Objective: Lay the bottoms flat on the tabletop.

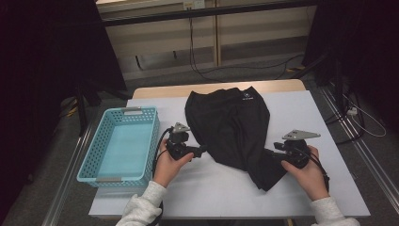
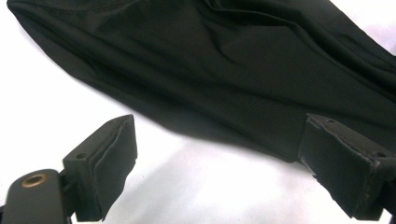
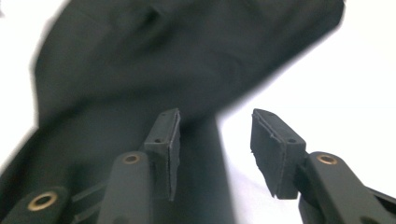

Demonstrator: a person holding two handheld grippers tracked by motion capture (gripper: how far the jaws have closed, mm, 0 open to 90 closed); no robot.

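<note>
A black garment (image 1: 230, 127) with a small white logo lies crumpled on the white table (image 1: 306, 113), its lower end trailing toward the front right. My left gripper (image 1: 203, 149) sits at the garment's left edge, pointing right. In the left gripper view its jaws (image 2: 217, 144) stand wide open, with the cloth (image 2: 224, 70) just beyond them and nothing gripped. My right gripper (image 1: 270, 155) rests at the garment's lower right end. In the right gripper view its jaws (image 3: 215, 128) stand apart above the cloth's edge (image 3: 163, 56), and the pads do not press on it.
A light blue perforated basket (image 1: 89, 155) stands at the table's left, close to my left hand. Cables run across the floor behind the table, and dark stands flank both sides.
</note>
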